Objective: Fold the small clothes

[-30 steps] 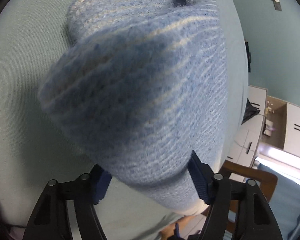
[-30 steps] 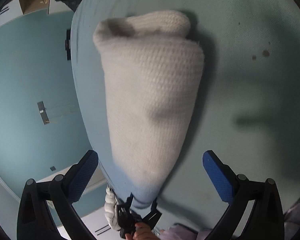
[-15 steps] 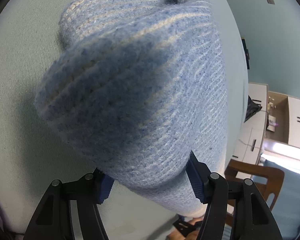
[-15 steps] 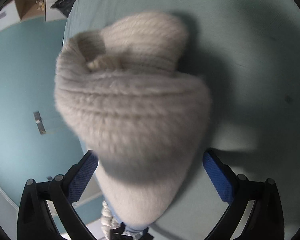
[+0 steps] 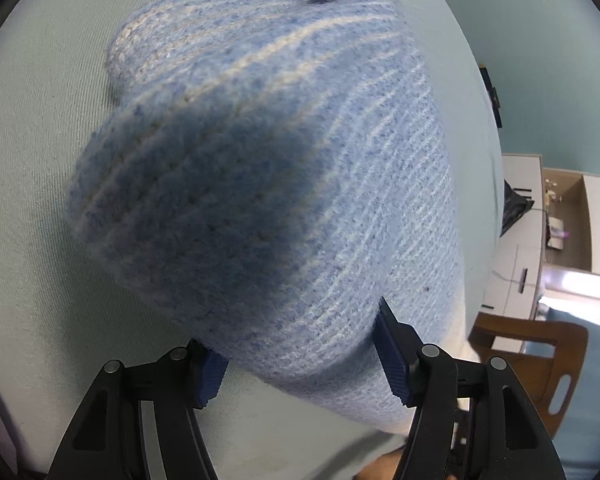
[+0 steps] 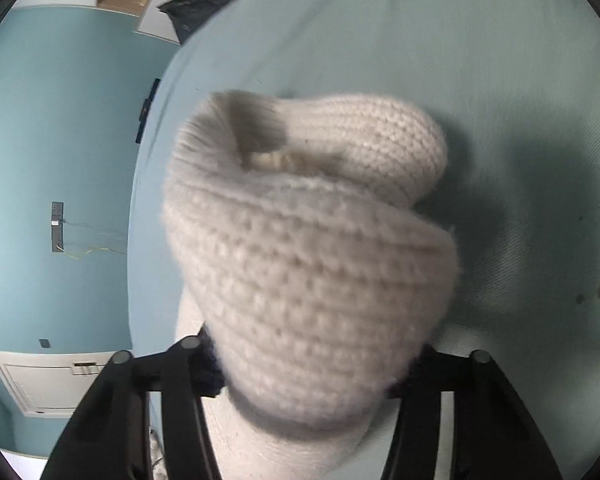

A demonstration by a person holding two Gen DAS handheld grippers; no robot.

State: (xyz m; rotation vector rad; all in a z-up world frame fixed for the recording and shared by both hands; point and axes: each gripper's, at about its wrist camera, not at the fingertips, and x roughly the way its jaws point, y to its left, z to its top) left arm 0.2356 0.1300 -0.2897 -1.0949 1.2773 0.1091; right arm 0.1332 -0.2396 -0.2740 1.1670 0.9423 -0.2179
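right claw (image 6: 308, 372) has just closed onto the white knit piece (image 6: 312, 264), 1 s ago it gaped wide | left claw (image 5: 300, 356) grips blue striped knit (image 5: 284, 184) | both lifted over tabletop (image 5: 32, 128) | we judge the fold can start

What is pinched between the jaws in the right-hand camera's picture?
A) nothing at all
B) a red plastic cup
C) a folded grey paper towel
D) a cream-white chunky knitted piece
D: the cream-white chunky knitted piece bulges up between the jaws of the right gripper, which have just been closing onto it above the pale blue-green cloth surface.
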